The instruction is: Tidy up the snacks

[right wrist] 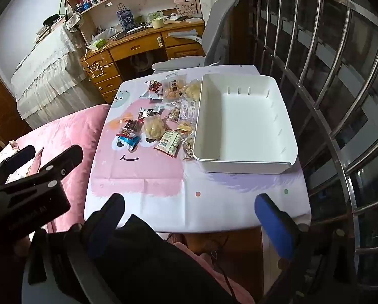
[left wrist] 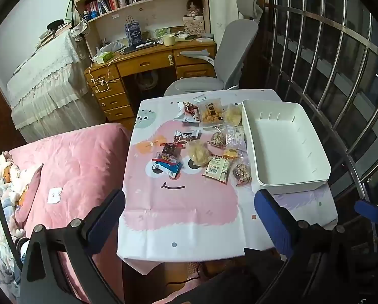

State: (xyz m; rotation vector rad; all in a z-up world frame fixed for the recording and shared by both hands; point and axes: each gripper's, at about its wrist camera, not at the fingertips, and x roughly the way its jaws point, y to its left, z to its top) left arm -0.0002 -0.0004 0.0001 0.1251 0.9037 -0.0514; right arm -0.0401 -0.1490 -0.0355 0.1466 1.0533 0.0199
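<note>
Left tongs (left wrist: pixel 189 217) & right tongs (right wrist: pixel 190 212) hover w/ jaws apart, nothing held, near surface (left wrist: pixel 189 228) front edge. Snacks (left wrist: pixel 201 141) lie just left of white bin (left wrist: pixel 285 136).

Both wrist views look down from the near table (left wrist: pixel 178 228) edge, sharing snacks (left wrist: pixel 204 141) and tray (right wrist: pixel 285 149).

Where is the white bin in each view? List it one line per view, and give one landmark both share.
Left wrist: white bin sits right of centre, on the table's right side, snack packets along its left wall.
Right wrist: white bin sits centre-right, packets again at its left.
Shared landmark: the grey office chair behind the table.
</note>
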